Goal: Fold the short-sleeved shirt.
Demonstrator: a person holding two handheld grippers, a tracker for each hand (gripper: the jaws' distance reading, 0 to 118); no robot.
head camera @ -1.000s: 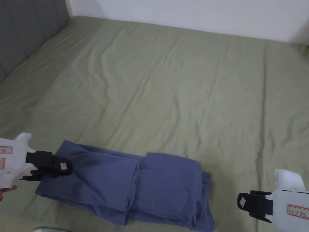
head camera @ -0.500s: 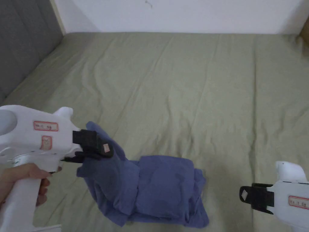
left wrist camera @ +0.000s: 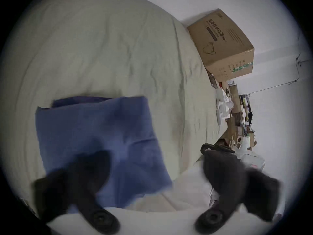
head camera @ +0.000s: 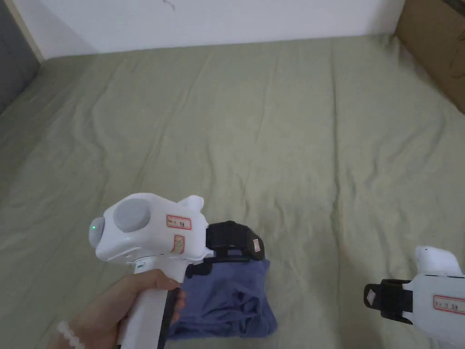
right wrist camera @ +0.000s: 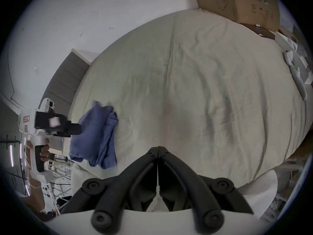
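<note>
The blue short-sleeved shirt point(head camera: 227, 300) lies as a compact folded bundle near the front edge of the green bed sheet point(head camera: 272, 136). My left gripper point(head camera: 252, 254) hovers just over the bundle's far edge, held by a hand, its jaws apart. In the left gripper view the shirt point(left wrist camera: 94, 128) lies below the open left gripper point(left wrist camera: 154, 154), blurred, with one jaw above the cloth. My right gripper point(head camera: 370, 297) stays off to the right over bare sheet. In its own view the right gripper point(right wrist camera: 157, 147) is shut on nothing, with the shirt point(right wrist camera: 98, 137) far to the left.
A cardboard box point(head camera: 436, 45) stands at the bed's far right corner, also seen as the box point(left wrist camera: 220, 47). A grey headboard point(head camera: 13, 77) borders the left side. A white wall runs along the back. Wide wrinkled sheet stretches beyond the shirt.
My left gripper carried the shirt's left end up and over to the right onto the rest, then opened and let go. The right gripper barely moved. The head camera turned right.
</note>
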